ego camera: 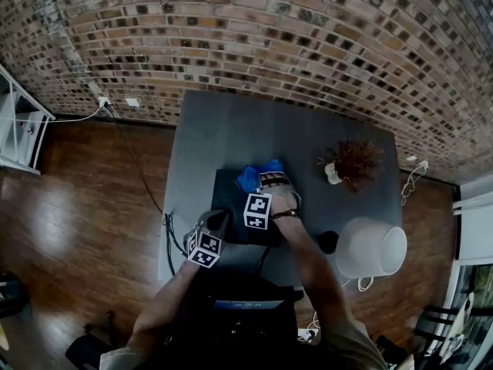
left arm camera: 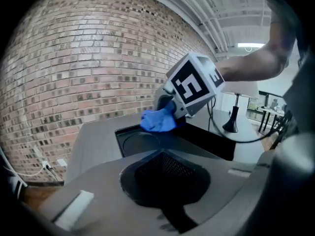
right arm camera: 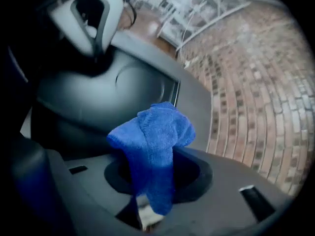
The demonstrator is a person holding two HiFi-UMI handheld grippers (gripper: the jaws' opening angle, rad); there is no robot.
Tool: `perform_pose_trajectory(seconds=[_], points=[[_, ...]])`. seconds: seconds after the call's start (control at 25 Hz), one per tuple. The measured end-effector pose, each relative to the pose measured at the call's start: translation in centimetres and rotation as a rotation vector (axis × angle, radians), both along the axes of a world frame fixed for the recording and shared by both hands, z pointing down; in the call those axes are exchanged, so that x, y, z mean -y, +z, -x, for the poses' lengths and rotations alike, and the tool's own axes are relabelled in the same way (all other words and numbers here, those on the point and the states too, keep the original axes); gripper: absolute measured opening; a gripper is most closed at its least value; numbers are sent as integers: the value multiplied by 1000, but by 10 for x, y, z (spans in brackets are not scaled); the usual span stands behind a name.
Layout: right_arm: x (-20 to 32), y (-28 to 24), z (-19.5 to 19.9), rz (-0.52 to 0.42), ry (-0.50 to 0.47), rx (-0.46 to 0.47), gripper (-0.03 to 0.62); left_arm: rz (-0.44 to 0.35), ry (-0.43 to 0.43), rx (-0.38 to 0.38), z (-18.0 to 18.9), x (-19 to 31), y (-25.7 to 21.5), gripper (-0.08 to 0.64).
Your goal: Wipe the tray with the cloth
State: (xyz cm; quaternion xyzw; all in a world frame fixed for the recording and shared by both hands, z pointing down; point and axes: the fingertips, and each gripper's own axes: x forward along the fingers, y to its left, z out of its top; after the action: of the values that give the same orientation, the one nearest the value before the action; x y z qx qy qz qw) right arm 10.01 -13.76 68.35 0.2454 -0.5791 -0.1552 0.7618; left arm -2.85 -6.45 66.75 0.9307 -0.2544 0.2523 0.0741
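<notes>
A black tray lies on the grey table. My right gripper is shut on a blue cloth and holds it over the tray's far part. In the right gripper view the cloth bunches up out of the jaws above the tray. My left gripper is shut, with its tips at the tray's near-left rim; I cannot tell whether it pinches the rim. From the left gripper view, the cloth hangs under the right gripper's marker cube over the tray.
A dried plant stands at the table's right. A white lamp shade hangs over the near-right corner. Cables run down the table's left side. A brick wall rises behind the table.
</notes>
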Motion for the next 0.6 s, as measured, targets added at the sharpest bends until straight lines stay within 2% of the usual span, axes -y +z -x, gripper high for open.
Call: perform_pose_trajectory(seconds=[0.04,0.08,0.12,0.16,0.2,0.24,0.32,0.36,0.4,0.44,0.48,0.52,0.6], points=[[-4,-5,-36,26,99,-90,146,-1,1,-2,1,0,0,3],[-3,-13,-63,18,194,-141,146,-1,1,-4,1,0,0,3],[1,-24,-76,-17,261,-138,146,0,0,-6,2,0,0,3],[9,-34,-71,-64,278,-97,146,1,-1,-8,3,0,0,3],[18,-42,-50,-113,240,-40,146,3,-3,-9,5,0,-1,2],[26,-47,-17,-157,156,21,146,5,-3,-11,6,0,-1,2],[33,-41,59,-203,-67,120,146,7,-7,-14,7,-1,0,2],[32,-31,86,-197,-154,136,146,8,-11,-14,8,-1,0,2],[30,-19,97,-182,-203,130,146,9,-16,-14,8,-2,0,2],[27,-9,94,-168,-207,122,146,10,-19,-13,7,-2,0,3],[24,-2,77,-156,-167,118,143,9,-19,-13,7,-2,0,3],[17,2,47,-132,-85,99,143,7,-15,-12,6,-1,0,3],[-10,11,-48,-28,191,-56,143,3,-4,-7,4,-1,1,3]])
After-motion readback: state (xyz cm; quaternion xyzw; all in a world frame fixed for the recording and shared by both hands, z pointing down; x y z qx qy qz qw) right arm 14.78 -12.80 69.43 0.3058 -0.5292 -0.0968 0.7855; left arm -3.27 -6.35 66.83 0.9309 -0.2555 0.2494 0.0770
